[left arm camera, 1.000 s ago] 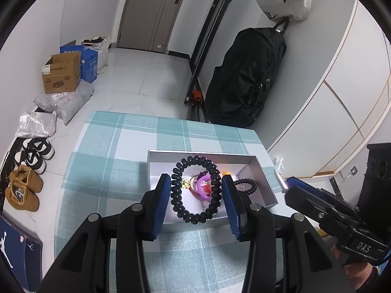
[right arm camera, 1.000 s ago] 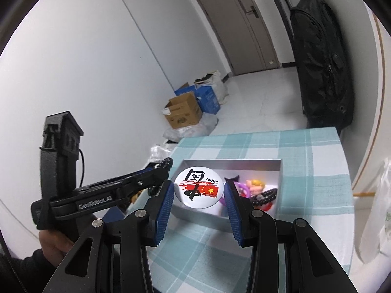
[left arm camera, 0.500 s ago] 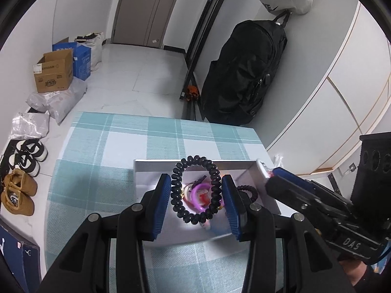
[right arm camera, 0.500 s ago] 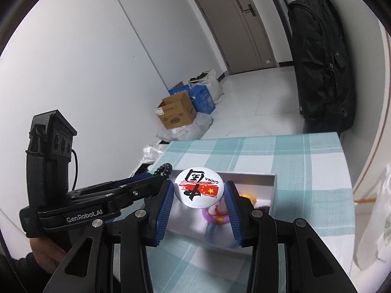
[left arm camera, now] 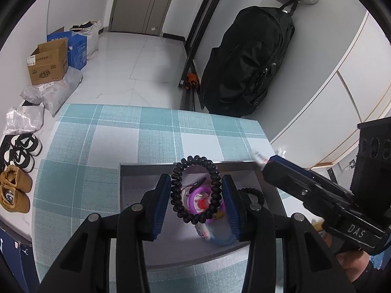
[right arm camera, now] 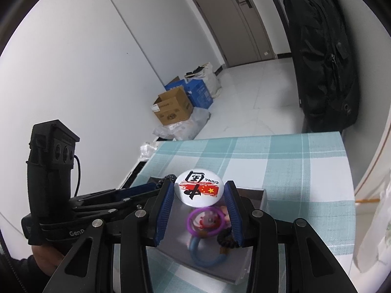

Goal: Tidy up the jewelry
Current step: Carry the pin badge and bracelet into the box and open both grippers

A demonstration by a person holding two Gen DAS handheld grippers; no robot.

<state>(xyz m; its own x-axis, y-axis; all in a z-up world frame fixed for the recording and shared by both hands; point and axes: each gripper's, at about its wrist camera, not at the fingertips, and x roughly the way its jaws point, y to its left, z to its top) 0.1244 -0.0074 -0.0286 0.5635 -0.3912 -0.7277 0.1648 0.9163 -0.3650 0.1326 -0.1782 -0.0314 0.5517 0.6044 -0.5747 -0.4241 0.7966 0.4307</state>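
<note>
My left gripper [left arm camera: 196, 195] is shut on a black coiled bracelet [left arm camera: 177, 188] and holds it above the grey tray [left arm camera: 136, 183]. My right gripper [right arm camera: 199, 195] is shut on a round white badge [right arm camera: 198, 188] with red and black print, also above the tray [right arm camera: 262, 199]. In the tray lie a purple ring [right arm camera: 206, 222], a blue ring [right arm camera: 205, 258], a second black coil [left arm camera: 253, 193] and small pink and red pieces. The right gripper's body [left arm camera: 317, 195] shows at the right of the left wrist view; the left one [right arm camera: 73, 207] shows at the left of the right wrist view.
The tray sits on a teal and white checked tablecloth [left arm camera: 97, 151]. On the floor are cardboard boxes [left arm camera: 47, 63], plastic bags and shoes [left arm camera: 17, 185]. A large black bag [left arm camera: 246, 61] leans against the wall past the table's far edge.
Both grippers have come closer over the tray, so it now sits lower and nearer in both views. Each still holds its item.
</note>
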